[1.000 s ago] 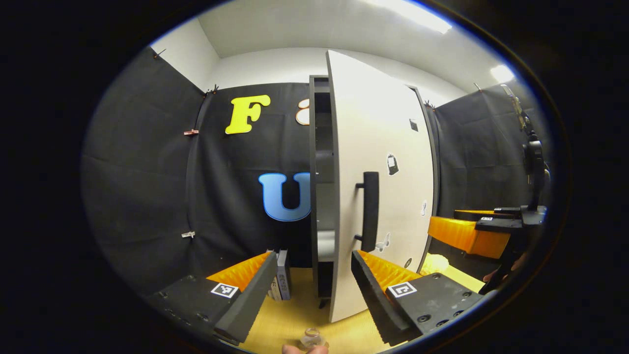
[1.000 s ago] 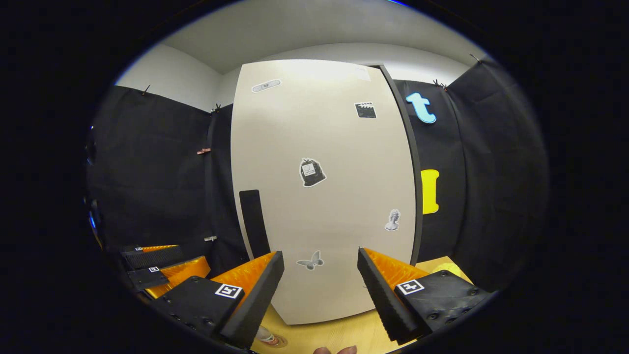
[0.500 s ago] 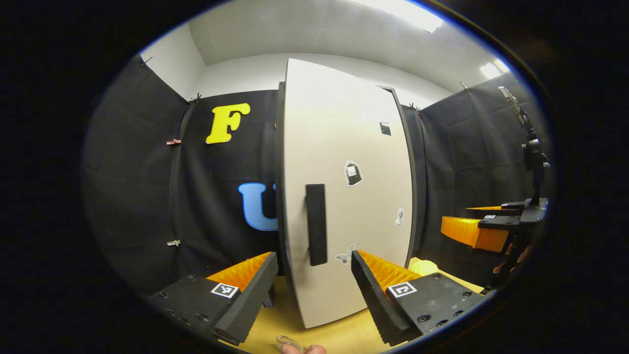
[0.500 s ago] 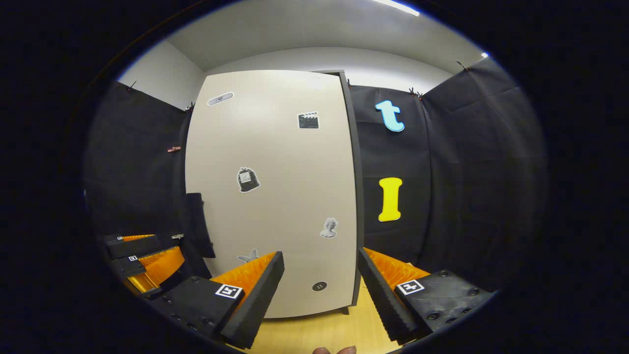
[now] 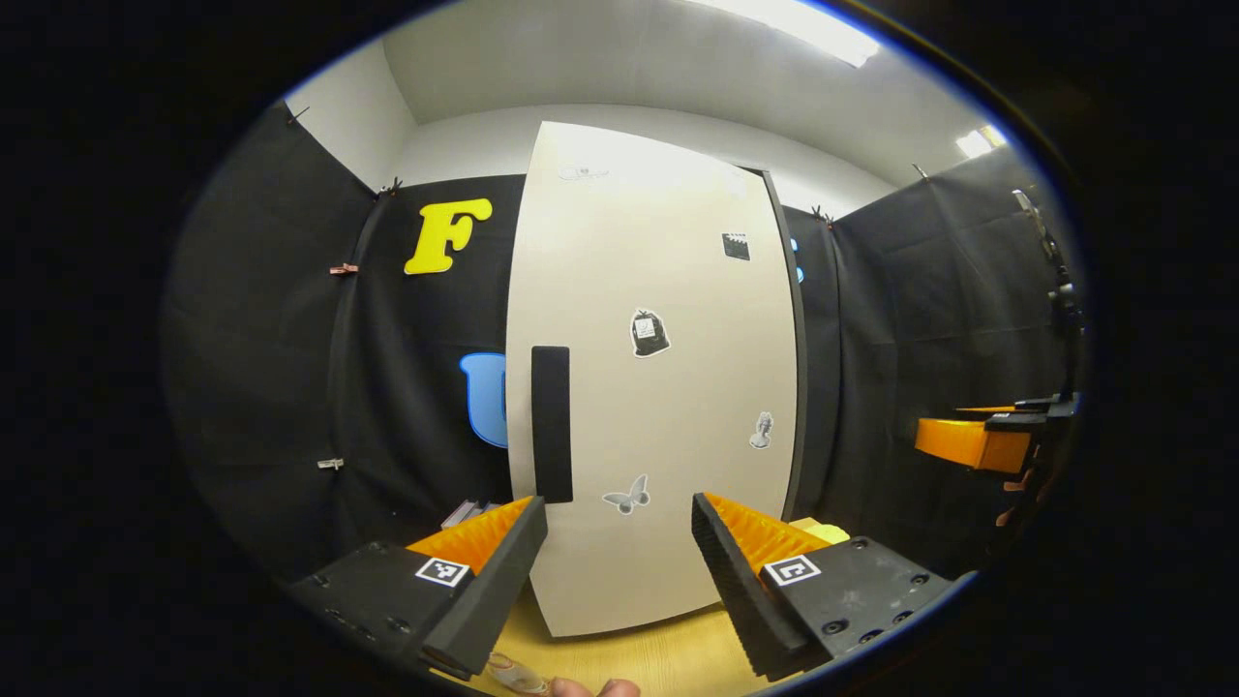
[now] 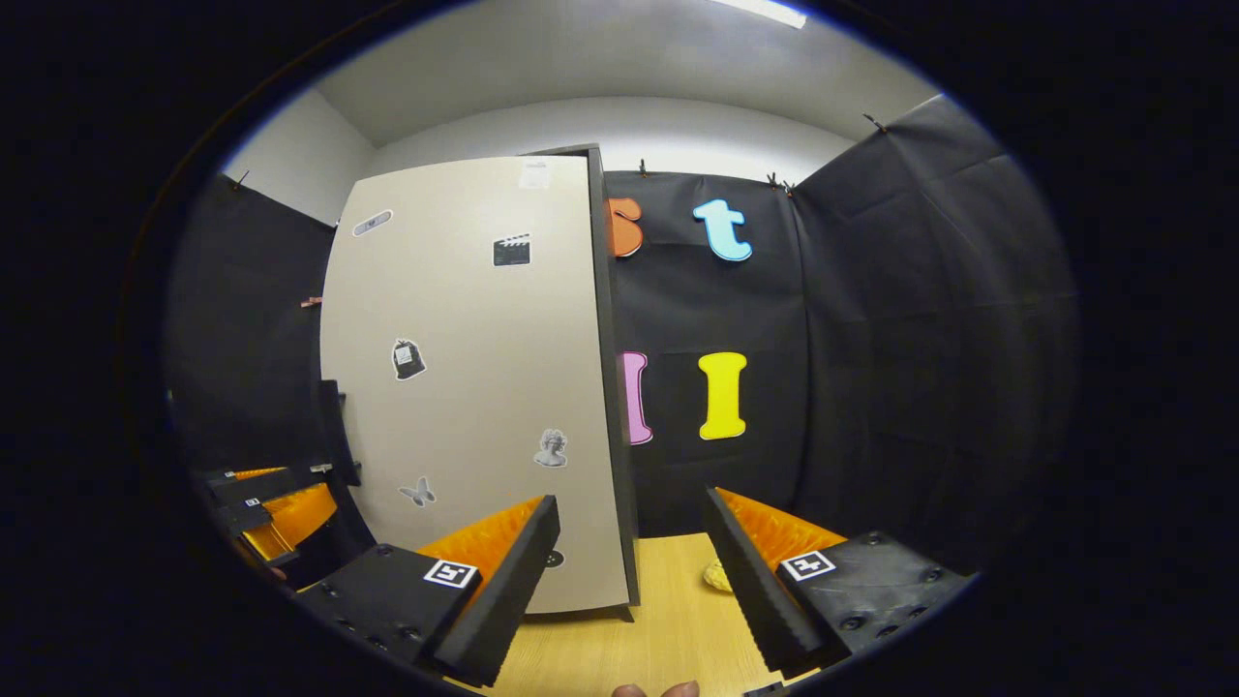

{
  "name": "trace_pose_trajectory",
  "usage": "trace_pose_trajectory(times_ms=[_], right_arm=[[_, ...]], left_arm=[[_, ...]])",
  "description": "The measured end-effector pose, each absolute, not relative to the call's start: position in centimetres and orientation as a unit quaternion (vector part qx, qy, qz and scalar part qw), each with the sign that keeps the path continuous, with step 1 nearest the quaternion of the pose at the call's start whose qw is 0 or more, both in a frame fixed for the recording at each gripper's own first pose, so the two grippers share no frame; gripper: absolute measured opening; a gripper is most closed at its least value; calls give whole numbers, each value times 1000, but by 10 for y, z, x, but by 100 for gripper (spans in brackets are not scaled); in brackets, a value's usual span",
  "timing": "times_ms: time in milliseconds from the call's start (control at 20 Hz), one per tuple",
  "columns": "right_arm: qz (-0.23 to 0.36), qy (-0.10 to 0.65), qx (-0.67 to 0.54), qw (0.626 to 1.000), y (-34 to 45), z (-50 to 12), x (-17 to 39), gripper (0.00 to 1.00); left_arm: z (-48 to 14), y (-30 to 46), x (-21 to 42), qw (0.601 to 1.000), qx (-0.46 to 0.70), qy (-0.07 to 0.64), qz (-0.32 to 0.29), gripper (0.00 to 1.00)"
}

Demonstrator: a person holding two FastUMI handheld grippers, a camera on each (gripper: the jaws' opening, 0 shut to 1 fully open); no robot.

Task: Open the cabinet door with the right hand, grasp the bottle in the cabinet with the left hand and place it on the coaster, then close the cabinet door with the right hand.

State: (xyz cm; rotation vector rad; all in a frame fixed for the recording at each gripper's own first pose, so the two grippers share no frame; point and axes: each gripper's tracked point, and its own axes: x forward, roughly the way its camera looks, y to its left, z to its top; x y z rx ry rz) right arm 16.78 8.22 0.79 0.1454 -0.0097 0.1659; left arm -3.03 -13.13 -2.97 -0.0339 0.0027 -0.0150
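The cabinet door point(image 5: 658, 387) stands shut against the cabinet, its pale face toward the left gripper view, with stickers scattered over it and a dark vertical handle point(image 5: 552, 423) near its left edge. In the right gripper view the same door point(image 6: 474, 387) is seen at an angle, lying to the left of centre, its dark right edge upright and its handle point(image 6: 334, 436) jutting out at the far left edge of the panel. The left gripper point(image 5: 619, 571) is in front of the lower part of the door, fingers spread wide apart and holding nothing. The right gripper point(image 6: 629, 571) is likewise wide open and empty, facing the door's right edge; the door's lower corner shows behind its left finger. In front of the door, at the bottom of the left gripper view, a clear bottle point(image 5: 513, 675) shows in part on the wooden table point(image 5: 658, 653), beside the left finger; whether a coaster lies under it cannot be told. To the right of the door a yellow object point(image 6: 716, 576) lies on the table point(image 6: 668, 620).
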Motion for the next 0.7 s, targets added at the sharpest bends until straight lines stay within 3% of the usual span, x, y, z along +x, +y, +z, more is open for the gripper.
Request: trace_pose_trajectory(times_ms=[700], right_arm=[[128, 13, 72, 989, 59, -16, 172, 98]], left_arm=[[-58, -157, -27, 999, -26, 17, 29, 95]])
